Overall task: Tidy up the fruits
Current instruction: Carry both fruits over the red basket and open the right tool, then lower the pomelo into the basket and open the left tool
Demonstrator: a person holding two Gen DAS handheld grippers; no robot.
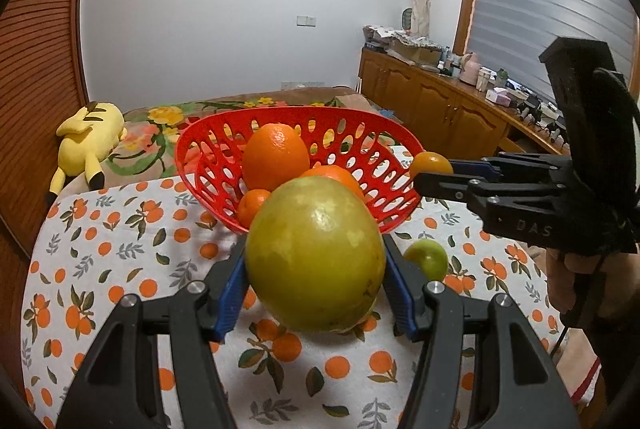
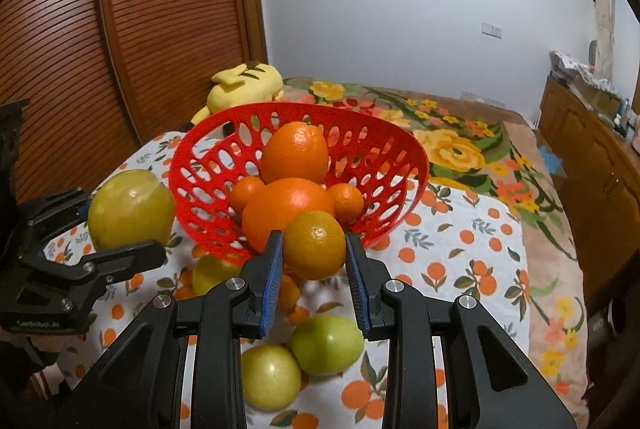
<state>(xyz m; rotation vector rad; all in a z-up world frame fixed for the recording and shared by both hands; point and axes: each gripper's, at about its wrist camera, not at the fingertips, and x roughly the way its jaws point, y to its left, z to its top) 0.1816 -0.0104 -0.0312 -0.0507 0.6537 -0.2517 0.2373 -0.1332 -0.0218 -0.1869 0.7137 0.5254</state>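
A red perforated basket (image 1: 208,165) (image 2: 384,145) stands on the table and holds several oranges (image 1: 275,155) (image 2: 296,153). My left gripper (image 1: 315,269) is shut on a big yellow-green fruit (image 1: 316,257) held above the cloth in front of the basket; it also shows at the left in the right wrist view (image 2: 130,209). My right gripper (image 2: 314,257) is shut on a small orange (image 2: 315,244), held at the basket's near rim; in the left wrist view this orange (image 1: 431,164) is at the basket's right edge. Green fruits (image 2: 326,344) (image 2: 270,377) lie on the cloth below.
The table carries a white cloth with an orange print (image 1: 100,269). Another green fruit (image 1: 428,259) lies right of my left gripper. A yellow plush toy (image 1: 88,141) lies on a flowered bed behind. A wooden cabinet (image 1: 440,101) runs along the right wall.
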